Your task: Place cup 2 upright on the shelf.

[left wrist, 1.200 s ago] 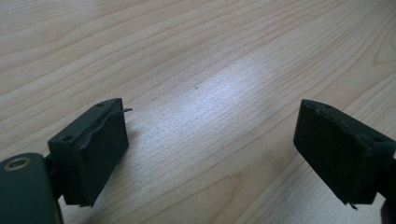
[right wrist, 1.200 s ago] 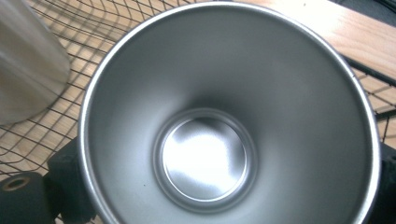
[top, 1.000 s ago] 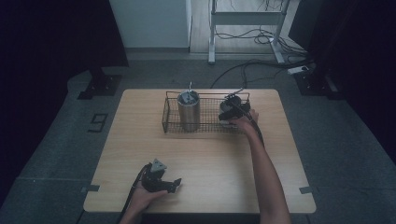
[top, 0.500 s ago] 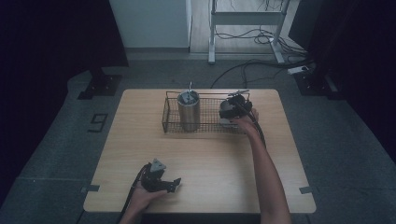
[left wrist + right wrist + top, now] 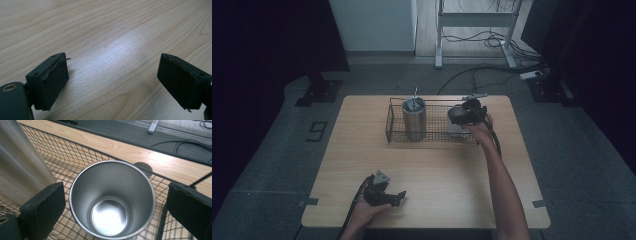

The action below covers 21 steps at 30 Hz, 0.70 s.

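The step in hand looks like setting the steel cup (image 5: 111,200) down in the wire basket (image 5: 398,134) on the desk (image 5: 432,175), and to finish it well the right gripper (image 5: 111,202) should lift straight up so neither of its fingers (image 5: 42,207) clips the rim. Its fingers have just been opening and stand released, with the cup upright between them and the taller steel tumbler (image 5: 414,118) beyond the left one. The cup is plain brushed metal, empty and open-topped; the left gripper (image 5: 112,80) rests spread over bare desk, grasping nothing.

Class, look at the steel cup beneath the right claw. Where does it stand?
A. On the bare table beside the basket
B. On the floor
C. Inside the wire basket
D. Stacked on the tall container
C: the steel cup stands upright on the wire basket mesh.
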{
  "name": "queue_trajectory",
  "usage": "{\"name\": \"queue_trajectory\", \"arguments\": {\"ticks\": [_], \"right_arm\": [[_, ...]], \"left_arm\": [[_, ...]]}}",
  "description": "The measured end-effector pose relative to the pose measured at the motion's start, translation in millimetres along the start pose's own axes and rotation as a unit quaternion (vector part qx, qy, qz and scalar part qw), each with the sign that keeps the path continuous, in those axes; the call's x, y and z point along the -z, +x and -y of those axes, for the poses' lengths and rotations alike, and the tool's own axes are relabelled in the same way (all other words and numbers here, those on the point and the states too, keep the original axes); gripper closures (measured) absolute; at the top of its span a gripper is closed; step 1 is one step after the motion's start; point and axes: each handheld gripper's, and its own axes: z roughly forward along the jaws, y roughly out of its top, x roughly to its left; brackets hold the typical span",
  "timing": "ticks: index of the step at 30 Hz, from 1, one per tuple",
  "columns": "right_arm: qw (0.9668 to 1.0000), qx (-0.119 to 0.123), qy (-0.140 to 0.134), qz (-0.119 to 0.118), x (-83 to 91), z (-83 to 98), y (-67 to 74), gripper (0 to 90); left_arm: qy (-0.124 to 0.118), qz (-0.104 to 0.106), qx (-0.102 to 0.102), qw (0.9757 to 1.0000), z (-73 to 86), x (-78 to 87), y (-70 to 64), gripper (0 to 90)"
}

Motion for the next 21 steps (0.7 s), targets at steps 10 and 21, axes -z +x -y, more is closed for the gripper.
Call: {"name": "queue_trajectory", "arguments": {"ticks": [10,21], "right_arm": [[0.9996,-0.007,-0.026,-0.010,25.0,11.3,-3.9,4.6],[0.9992,0.006,-0.036,-0.014,51.4,34.7,-1.9,6.6]], "left_arm": [[-0.002,-0.002,0.002,1.0000,-0.1,1.9,2.2,10.1],[-0.003,-0.006,0.008,0.9999,0.5,2.0,5.1,10.1]]}}
